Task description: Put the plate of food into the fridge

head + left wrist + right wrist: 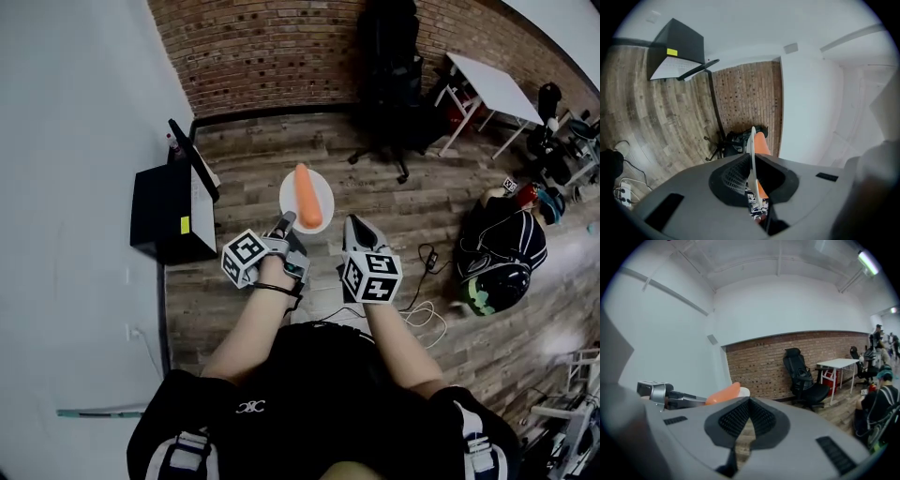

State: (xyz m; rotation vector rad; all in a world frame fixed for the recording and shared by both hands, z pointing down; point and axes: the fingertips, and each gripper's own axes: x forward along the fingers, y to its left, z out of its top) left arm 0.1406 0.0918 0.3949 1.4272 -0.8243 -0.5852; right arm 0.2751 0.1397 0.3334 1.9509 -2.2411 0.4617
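A white plate [319, 214] carrying an orange carrot [307, 192] hangs above the wooden floor in the head view. My left gripper [284, 223] is shut on the plate's near left rim. In the left gripper view the plate [751, 154] shows edge-on between the jaws, with the carrot [761, 142] behind it. My right gripper [354, 226] is just right of the plate, shut and holding nothing. The right gripper view shows the carrot [723, 393] and plate [743, 391] to its left. A small black fridge [169, 217] stands on the floor at the left with its door [194, 157] open.
A black office chair [389, 84] stands ahead by the brick wall [262, 52]. A white table [492, 84] is at the back right. A dark bag [502, 253] and white cables [422, 314] lie on the floor at the right. A pale wall runs along the left.
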